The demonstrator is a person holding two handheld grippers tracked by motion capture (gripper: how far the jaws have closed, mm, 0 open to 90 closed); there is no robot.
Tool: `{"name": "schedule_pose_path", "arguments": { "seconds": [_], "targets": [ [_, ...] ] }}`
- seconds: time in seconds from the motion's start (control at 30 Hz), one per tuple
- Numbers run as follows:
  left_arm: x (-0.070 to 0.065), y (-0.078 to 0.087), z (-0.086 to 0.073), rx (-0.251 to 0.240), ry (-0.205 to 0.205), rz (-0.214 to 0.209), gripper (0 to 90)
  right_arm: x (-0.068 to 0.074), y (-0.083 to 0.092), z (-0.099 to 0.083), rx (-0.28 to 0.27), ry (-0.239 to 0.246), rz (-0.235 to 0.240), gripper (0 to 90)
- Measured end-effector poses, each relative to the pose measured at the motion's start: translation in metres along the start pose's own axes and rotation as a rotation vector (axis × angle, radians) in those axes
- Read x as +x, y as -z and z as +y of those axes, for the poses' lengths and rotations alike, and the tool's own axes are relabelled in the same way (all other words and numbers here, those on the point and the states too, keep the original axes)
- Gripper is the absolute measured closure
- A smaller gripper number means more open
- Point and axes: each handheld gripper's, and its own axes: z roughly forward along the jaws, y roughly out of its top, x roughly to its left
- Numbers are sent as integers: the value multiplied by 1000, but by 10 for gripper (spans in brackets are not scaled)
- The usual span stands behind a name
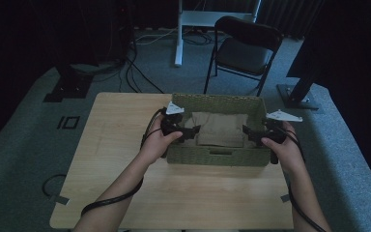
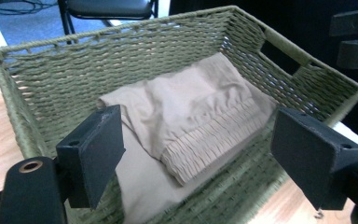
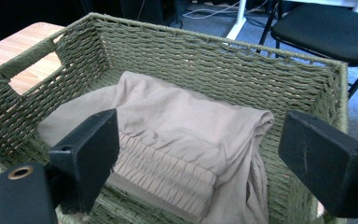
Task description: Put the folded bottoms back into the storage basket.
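Inside the green basket [image 1: 212, 157] on the table [image 1: 116, 145], the folded beige cloth [image 1: 221, 129] lies flat. Your left gripper [image 1: 192, 131] hangs over the basket's left edge, jaws apart, holding nothing. Your right gripper [image 1: 247, 132] sits opposite, jaws wide, empty too.

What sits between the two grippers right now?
A folded beige cloth in the green basket lies between the left gripper and right gripper, per the high view.
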Motion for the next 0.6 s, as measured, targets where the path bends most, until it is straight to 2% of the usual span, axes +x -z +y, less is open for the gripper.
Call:
{"name": "schedule_pose_path", "arguments": {
  "seconds": [0.1,0.33,0.4,0.47,0.6],
  "targets": [
    [-6,5,-8,0,-23,-2,184,3,8,-6,-18,5,7,121],
    [-15,16,-20,0,-43,-16,184,9,21,-16,-39,10,15,121],
    [-17,20,-23,4,-53,-5,184,11,25,-20,-49,11,16,121],
    [-18,25,-26,-7,-42,-6,184,14,29,-24,-60,13,6,121],
    [-21,33,-32,-9,-63,2,184,19,35,-34,-60,30,5,121]
  ]
}}
